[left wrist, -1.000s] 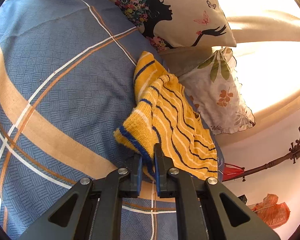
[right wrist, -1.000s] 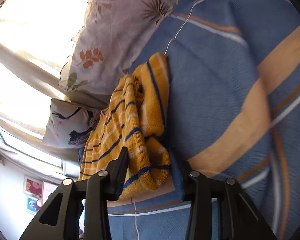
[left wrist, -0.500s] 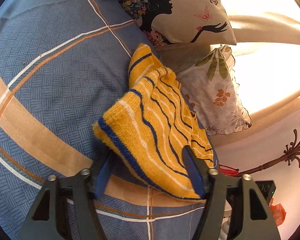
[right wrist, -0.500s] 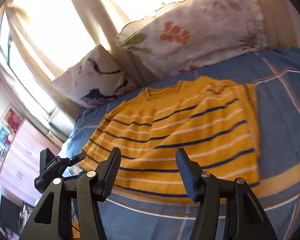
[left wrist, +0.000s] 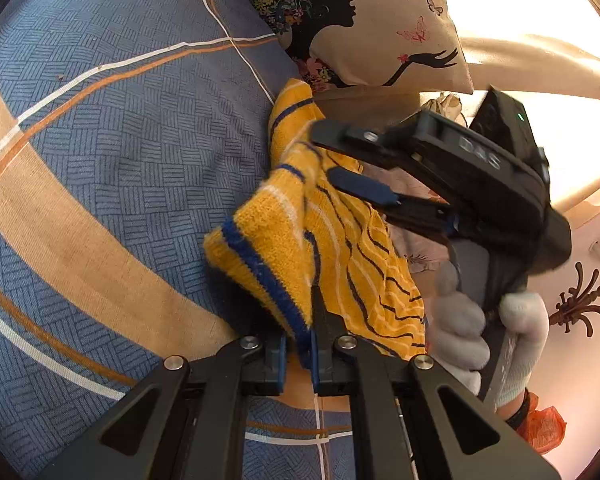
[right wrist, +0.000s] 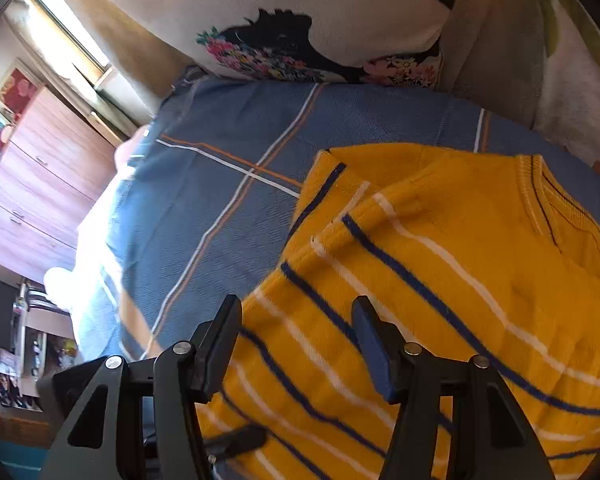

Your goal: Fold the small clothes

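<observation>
A small yellow knit sweater (left wrist: pixel 332 236) with navy and white stripes lies on the blue patterned bedspread (left wrist: pixel 120 152). My left gripper (left wrist: pixel 298 344) is shut on the sweater's navy-edged hem and lifts that corner off the bed. My right gripper (right wrist: pixel 296 328) is open, its jaws wide apart over the sweater (right wrist: pixel 440 280) near its side edge. The right gripper also shows in the left wrist view (left wrist: pixel 340 156), held by a white-gloved hand (left wrist: pixel 484 336) and reaching over the sweater. The neckline (right wrist: pixel 572 220) lies at the right.
A pillow with a woman's silhouette (left wrist: pixel 364 20) and a leaf-print pillow (right wrist: pixel 580 80) lie at the bed's head. A wooden wardrobe (right wrist: pixel 40 176) stands beyond the bed's left edge. An orange bag (left wrist: pixel 544 428) sits off the bed at lower right.
My left gripper, open half a second ago, has shut on the sweater's hem and raised it. My right gripper has swung over the sweater and stays open.
</observation>
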Available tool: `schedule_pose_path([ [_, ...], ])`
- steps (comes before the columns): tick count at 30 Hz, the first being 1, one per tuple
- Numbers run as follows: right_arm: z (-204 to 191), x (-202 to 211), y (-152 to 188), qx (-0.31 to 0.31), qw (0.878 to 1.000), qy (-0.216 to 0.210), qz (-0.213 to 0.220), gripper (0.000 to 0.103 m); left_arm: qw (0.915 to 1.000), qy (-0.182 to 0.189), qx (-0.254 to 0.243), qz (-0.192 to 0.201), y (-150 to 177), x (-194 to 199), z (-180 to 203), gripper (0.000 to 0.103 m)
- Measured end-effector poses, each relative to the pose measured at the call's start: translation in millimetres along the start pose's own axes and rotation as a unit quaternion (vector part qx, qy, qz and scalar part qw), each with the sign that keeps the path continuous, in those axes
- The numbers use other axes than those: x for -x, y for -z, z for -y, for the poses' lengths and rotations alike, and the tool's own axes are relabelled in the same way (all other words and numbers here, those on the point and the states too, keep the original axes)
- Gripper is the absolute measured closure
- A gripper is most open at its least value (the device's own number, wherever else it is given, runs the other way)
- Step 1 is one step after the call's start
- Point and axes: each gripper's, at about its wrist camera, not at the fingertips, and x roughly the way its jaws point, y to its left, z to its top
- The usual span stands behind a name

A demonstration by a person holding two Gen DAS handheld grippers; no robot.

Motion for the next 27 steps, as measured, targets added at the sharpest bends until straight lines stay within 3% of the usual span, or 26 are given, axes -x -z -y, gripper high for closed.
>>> schedule_pose_path([
  [4, -27, -31, -14, 0.046, 0.995, 0.086, -0.026, 0.037, 1.0, -0.001, -0.003, -0.001, 1, -1, 0, 0.096],
  [5, -32, -37, -15, 0.057, 0.992, 0.103, -0.034, 0.032, 1.0, 0.0, -0.003, -0.001, 1, -1, 0, 0.096],
  [8, -50, -51, -14, 0.105, 0.98, 0.159, -0.056, 0.025, 1.0, 0.002, -0.005, -0.001, 2, 0, 1, 0.096],
  [11, -53, -54, -15, 0.119, 0.975, 0.175, -0.063, 0.025, 1.0, 0.003, -0.006, 0.001, 2, 0, 0, 0.096],
  [13, -50, -52, -15, 0.123, 0.975, 0.178, -0.06, 0.03, 1.0, 0.005, -0.005, 0.001, 3, 2, -1, 0.096],
  [15, -49, -47, -11, 0.135, 0.969, 0.2, -0.047, 0.057, 1.0, 0.003, -0.004, -0.001, 3, 3, -1, 0.096],
  [16, -48, -45, -8, 0.141, 0.967, 0.207, -0.041, 0.062, 1.0, 0.0, -0.005, -0.003, 3, 3, 1, 0.096],
  [18, -46, -38, -2, 0.148, 0.966, 0.209, -0.028, 0.077, 0.9999, -0.009, -0.011, -0.003, 3, 3, 6, 0.096],
  [20, -41, -27, 1, 0.139, 0.97, 0.198, -0.015, 0.084, 0.9997, -0.012, -0.021, -0.002, 4, 6, 16, 0.096],
  [27, 18, 48, 15, 0.064, 0.992, 0.093, 0.06, 0.09, 0.9956, 0.001, -0.093, -0.008, 20, 3, 82, 0.096],
])
